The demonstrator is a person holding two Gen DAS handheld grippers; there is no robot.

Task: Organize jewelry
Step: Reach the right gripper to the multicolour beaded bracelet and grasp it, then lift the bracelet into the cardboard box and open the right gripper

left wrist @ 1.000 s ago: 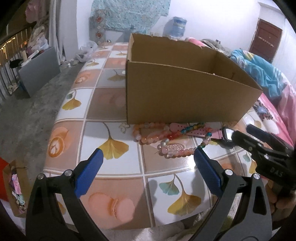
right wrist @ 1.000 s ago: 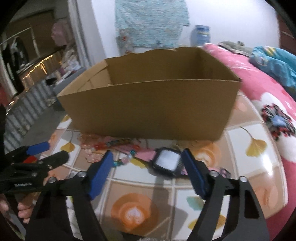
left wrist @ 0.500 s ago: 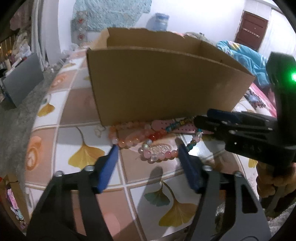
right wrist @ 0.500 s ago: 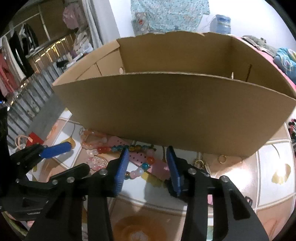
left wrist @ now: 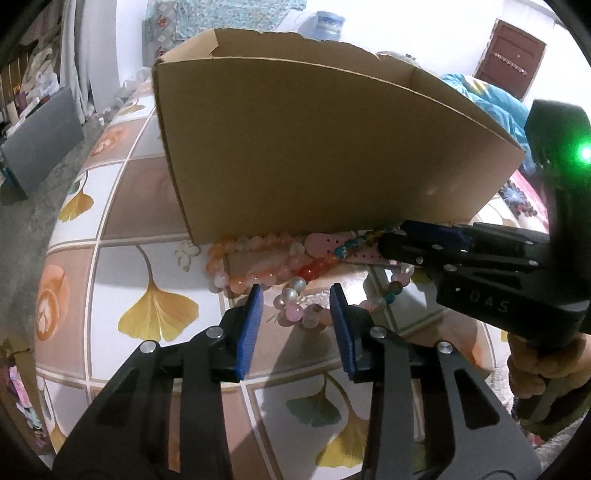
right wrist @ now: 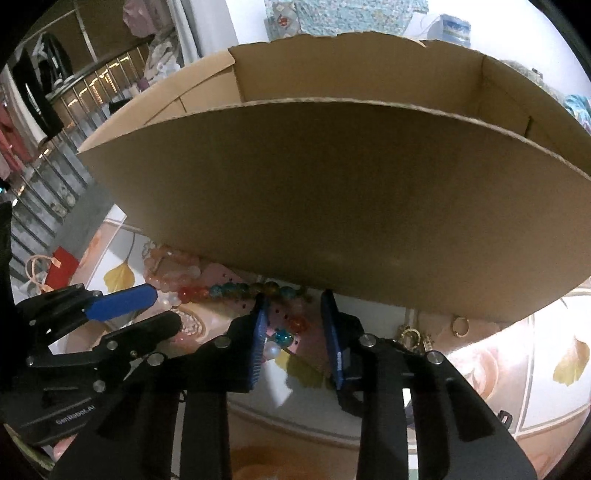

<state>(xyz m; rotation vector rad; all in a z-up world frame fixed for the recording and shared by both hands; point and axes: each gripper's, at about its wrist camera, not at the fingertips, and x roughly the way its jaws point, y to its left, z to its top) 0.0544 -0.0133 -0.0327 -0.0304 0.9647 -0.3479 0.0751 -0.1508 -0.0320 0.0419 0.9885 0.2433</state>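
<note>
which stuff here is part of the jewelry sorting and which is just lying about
Part of the job:
- cardboard box
- peach bead bracelet
- pink perforated strap
- multicolour bead strand
- gold ring

Just lying about:
- water jug
- blue blanket
- red bag

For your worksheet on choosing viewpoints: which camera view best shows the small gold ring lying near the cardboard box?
The right wrist view: the gold ring lies in plain sight on the table by the cardboard box. The left wrist view does not show it; the right gripper blocks that side.
</note>
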